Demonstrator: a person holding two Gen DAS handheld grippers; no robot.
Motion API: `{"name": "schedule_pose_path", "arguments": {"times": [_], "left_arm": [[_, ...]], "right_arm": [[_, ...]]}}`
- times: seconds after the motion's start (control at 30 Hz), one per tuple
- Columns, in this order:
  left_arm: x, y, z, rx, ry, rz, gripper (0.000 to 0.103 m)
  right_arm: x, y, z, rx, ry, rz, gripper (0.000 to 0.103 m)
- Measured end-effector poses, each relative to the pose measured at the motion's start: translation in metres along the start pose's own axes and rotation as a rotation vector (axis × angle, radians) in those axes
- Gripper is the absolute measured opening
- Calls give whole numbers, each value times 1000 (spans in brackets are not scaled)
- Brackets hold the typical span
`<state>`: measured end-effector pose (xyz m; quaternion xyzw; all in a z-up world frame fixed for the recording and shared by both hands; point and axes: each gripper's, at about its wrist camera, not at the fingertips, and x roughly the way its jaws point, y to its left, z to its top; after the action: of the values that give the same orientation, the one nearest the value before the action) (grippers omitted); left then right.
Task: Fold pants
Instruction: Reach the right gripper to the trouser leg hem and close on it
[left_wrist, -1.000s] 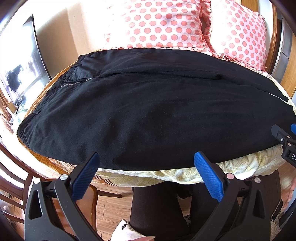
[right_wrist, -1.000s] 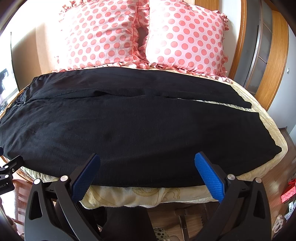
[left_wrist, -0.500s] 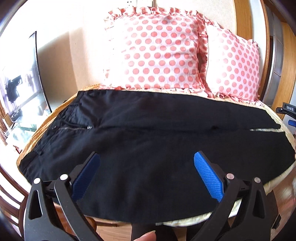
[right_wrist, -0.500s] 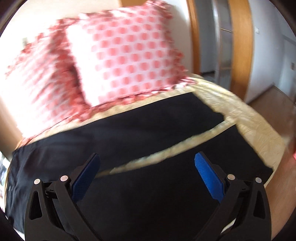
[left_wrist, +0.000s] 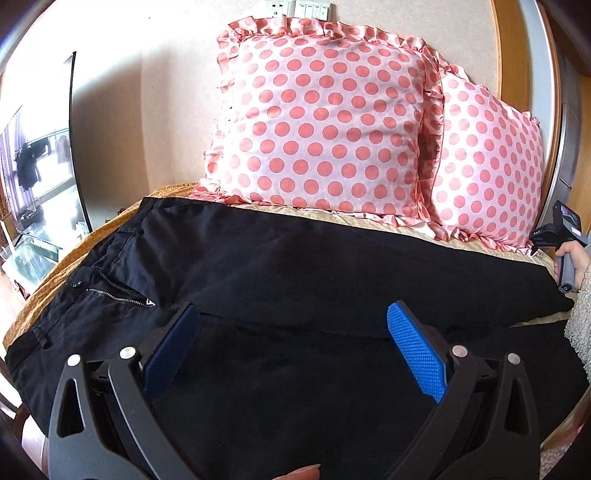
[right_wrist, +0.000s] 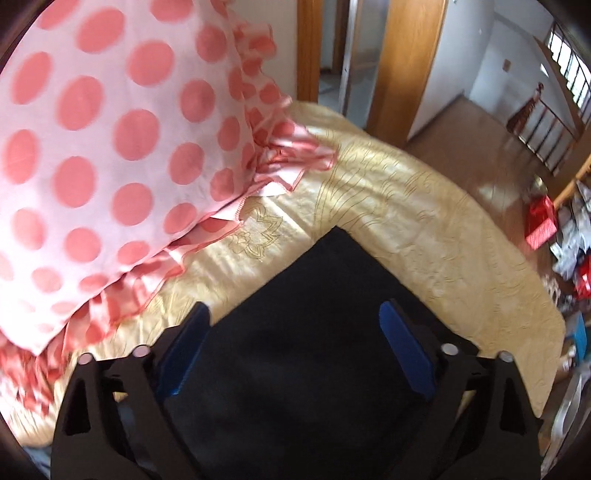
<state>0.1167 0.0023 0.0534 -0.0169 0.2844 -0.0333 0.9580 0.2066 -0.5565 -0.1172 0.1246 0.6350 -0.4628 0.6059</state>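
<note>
Pants (left_wrist: 295, 288) — black, spread flat across a bed with a yellow-gold bedspread (right_wrist: 424, 206). In the left wrist view the waistband lies to the left, with the zipper (left_wrist: 118, 297) partly open and a button just beside it; the two legs run to the right, with a thin strip of bedspread showing between them at the far right end. Two pink pillows with red dots (left_wrist: 321, 122) stand propped against the wall behind the pants, side by side and touching.

Left gripper (left_wrist: 291, 354): fingers wide apart, holding nothing, blue pads over the nearer leg just right of the zipper. Whether the tips touch the cloth cannot be told.

Right gripper (right_wrist: 291, 354): fingers likewise wide apart and holding nothing, positioned over the hem end of one leg (right_wrist: 332, 295), whose corner points toward the bedspread beyond. A dotted pillow (right_wrist: 110, 129) lies close on its left, its frill resting on the bedspread. The right wrist view is slightly blurred.

The right gripper also appears at the far right edge of the left wrist view — held in a hand (left_wrist: 574, 256) above the leg ends.
</note>
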Motion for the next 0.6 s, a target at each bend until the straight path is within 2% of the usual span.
{"name": "schedule_pose_path", "arguments": {"times": [0.1,0.23,0.3,0.33,0.43,0.5,0.6], "left_arm": [[5,-1,-1,19,-21,30,101],[12,-5,-3,41,-11,21,101],[15,-8,-5,59,8,13,101],[16,-10,-6,68,18,9,101],[19,-10,-8,69,51,-19,101],[20,-6,-10,33,80,-54,101],[20,-1,-12,-7,99,-80,101]], "right_arm": [[16,9,6,31,23,-32,81],[29,19,4,-10,24,-123,80],[31,18,0,-25,-8,-125,75],[31,16,-3,-30,-19,-98,73],[28,7,-8,-32,-23,-62,52],[24,-1,-13,-22,-13,-44,24],[21,-13,-19,-18,-10,0,17]]}}
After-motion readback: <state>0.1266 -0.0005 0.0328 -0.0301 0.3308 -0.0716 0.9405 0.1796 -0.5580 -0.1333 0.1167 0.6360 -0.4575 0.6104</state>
